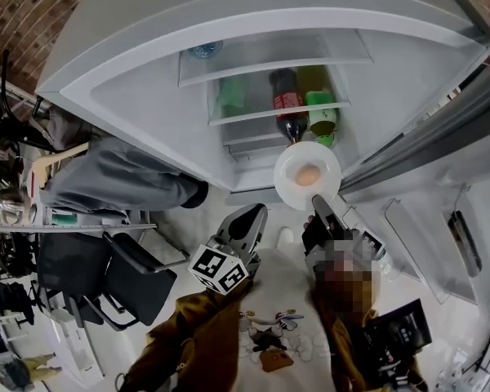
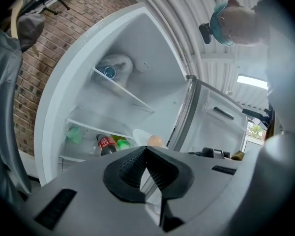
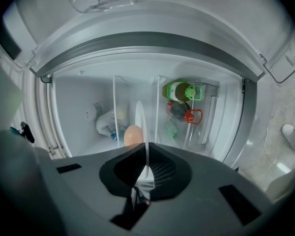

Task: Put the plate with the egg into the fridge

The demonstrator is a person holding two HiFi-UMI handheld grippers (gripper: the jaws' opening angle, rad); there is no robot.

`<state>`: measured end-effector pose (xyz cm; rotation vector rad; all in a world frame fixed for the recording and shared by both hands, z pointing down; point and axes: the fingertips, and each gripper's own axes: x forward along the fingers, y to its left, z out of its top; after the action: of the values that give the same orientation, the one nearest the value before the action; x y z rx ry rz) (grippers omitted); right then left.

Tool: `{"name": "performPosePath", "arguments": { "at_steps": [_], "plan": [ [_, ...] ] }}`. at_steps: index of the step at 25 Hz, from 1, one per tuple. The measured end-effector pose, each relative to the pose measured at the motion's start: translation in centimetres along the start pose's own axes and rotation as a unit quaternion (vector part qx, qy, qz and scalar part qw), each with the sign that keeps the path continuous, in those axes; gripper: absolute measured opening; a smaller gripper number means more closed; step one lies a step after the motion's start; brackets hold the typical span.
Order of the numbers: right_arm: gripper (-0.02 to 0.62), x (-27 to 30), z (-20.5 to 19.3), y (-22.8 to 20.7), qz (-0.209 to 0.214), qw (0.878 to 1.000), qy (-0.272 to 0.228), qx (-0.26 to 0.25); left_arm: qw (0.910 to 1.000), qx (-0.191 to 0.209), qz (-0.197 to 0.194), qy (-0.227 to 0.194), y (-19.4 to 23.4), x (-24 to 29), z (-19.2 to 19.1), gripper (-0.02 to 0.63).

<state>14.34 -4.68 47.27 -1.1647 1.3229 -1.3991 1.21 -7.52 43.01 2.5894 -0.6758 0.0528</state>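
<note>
The left gripper (image 1: 251,216) is nearest, held short of the open fridge (image 1: 147,96). Its jaws are clenched together on nothing. Beside it and closer to the fridge, the right gripper (image 1: 317,205) pinches the near rim of a round white plate (image 1: 290,188), its jaws nearly together on the thin edge. In the right gripper view (image 3: 146,168) the plate (image 3: 139,116) is seen edge-on as it rises from between the jaws.

The plate carries one brown egg (image 1: 307,174) at its middle. It is held level at the fridge's open front, just before the lower shelves. It rests on no shelf, and whether it has crossed the fridge's front edge cannot be told.

Deeper in the fridge, one shelf (image 1: 253,114) holds a dark cola bottle with a red label (image 1: 289,104). A green bottle (image 1: 319,109) lies just beside it, and both caps face the opening. A small green item (image 1: 232,96) sits on the same shelf, to the far side of the cola bottle.

Farthest in, the upper shelf holds a clear bottle with a blue cap (image 1: 204,50).

The fridge door (image 1: 425,137) stands open on the plate's side of the fridge.
</note>
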Motion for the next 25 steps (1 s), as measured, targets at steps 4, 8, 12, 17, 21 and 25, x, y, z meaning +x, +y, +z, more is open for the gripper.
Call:
{"name": "performPosePath", "arguments": {
  "at_steps": [4,8,12,17,21,25],
  "plan": [
    [0.018,0.3,0.7,-0.1,0.0,1.0,0.005,0.001,1.0,-0.004,0.008,-0.001,0.0,0.8,-0.2,0.008],
    [0.018,0.6,0.8,0.0,0.002,1.0,0.014,0.001,0.9998,-0.009,0.016,0.002,0.0,1.0,-1.0,0.008],
    [0.018,0.6,0.7,-0.1,-0.004,1.0,0.018,-0.003,0.9997,-0.012,0.021,0.001,-0.1,0.9,-1.0,0.008],
    [0.018,0.7,1.1,0.1,-0.007,1.0,0.016,-0.012,0.9996,-0.016,0.023,-0.008,-0.1,1.1,-0.7,0.008],
    [0.018,0.7,1.4,0.1,-0.01,1.0,0.015,-0.011,0.9997,-0.016,0.017,-0.009,-0.4,1.6,-0.6,0.008],
    [0.018,1.1,1.8,0.0,-0.012,1.0,0.015,-0.011,0.9996,-0.018,0.015,-0.014,-0.3,2.2,-0.6,0.008]
  ]
}}
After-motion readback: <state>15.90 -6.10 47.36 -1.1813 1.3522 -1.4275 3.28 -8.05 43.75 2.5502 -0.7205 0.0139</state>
